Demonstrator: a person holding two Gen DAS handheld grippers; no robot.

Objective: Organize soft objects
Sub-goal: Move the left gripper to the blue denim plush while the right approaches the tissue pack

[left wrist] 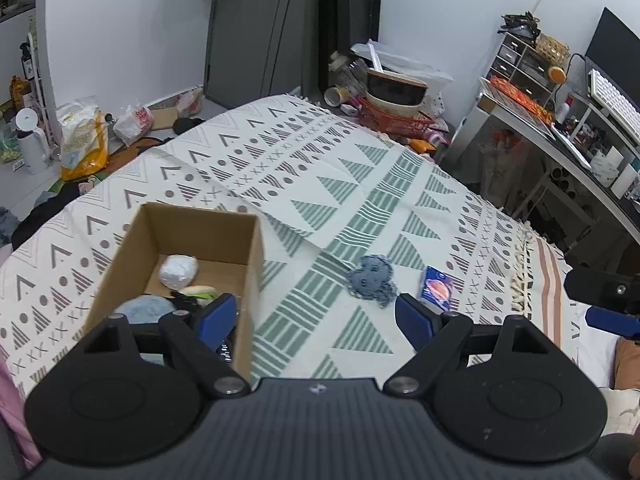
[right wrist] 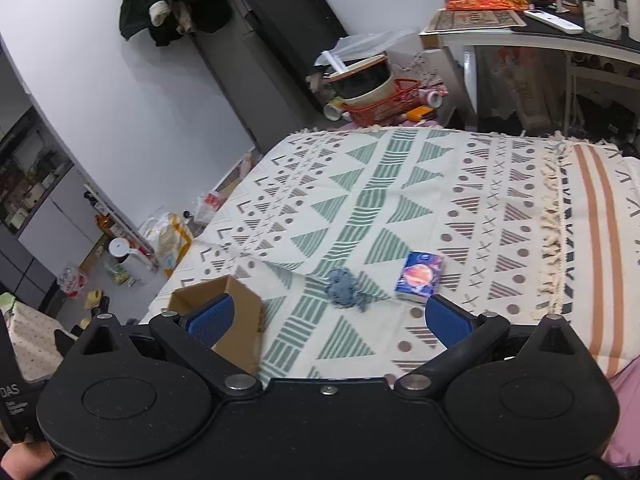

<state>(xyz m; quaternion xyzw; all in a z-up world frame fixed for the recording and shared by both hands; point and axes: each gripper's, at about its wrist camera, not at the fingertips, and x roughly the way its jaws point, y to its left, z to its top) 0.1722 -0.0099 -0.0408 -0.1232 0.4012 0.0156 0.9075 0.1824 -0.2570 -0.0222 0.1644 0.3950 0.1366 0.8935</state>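
While both tools hang wide open and empty over the patterned bedspread [left wrist: 304, 184], two items lie outside the open brown cardboard box [left wrist: 188, 256]: a flat blue-grey crocheted octopus [right wrist: 343, 285], then a small glossy planet-print tissue pack [right wrist: 419, 276] just to its right. Left tool [left wrist: 316, 316]: box side. Right tool [right wrist: 330, 320]: squarely behind the octopus, likely the nearer.
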